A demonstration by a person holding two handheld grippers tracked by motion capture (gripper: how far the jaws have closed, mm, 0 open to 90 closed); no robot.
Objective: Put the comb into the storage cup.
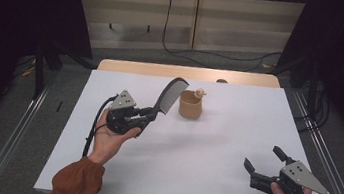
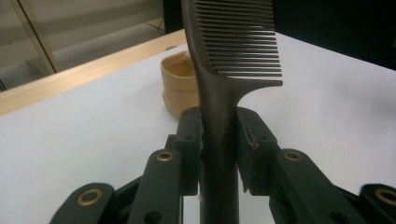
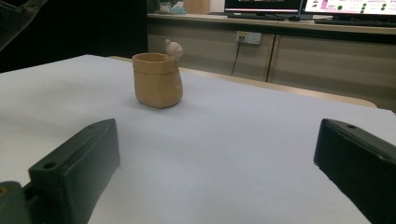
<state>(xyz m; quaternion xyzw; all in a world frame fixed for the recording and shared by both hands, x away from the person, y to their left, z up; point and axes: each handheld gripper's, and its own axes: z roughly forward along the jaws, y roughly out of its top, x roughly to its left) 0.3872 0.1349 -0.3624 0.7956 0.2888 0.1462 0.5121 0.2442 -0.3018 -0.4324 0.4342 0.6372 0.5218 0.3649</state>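
Note:
A dark comb [image 1: 169,94] is raised above the white table, its handle clamped in my left gripper [image 1: 149,117], which is shut on it. In the left gripper view the comb [image 2: 224,70] stands upright between the two pads [image 2: 190,135], teeth to the right. Just beyond it sits a tan cup [image 1: 190,105] with a small figure on its rim; the same cup [image 2: 180,84] shows behind the comb. My right gripper [image 1: 264,158] rests low at the table's near right, open with nothing between its fingers. From there the cup [image 3: 157,79] stands ahead to the left.
White sheet [image 1: 215,133] covers the table, with a wooden edge [image 1: 188,72] at the far side. Metal rails [image 1: 20,122] run along both sides. Cables lie on the floor beyond the table.

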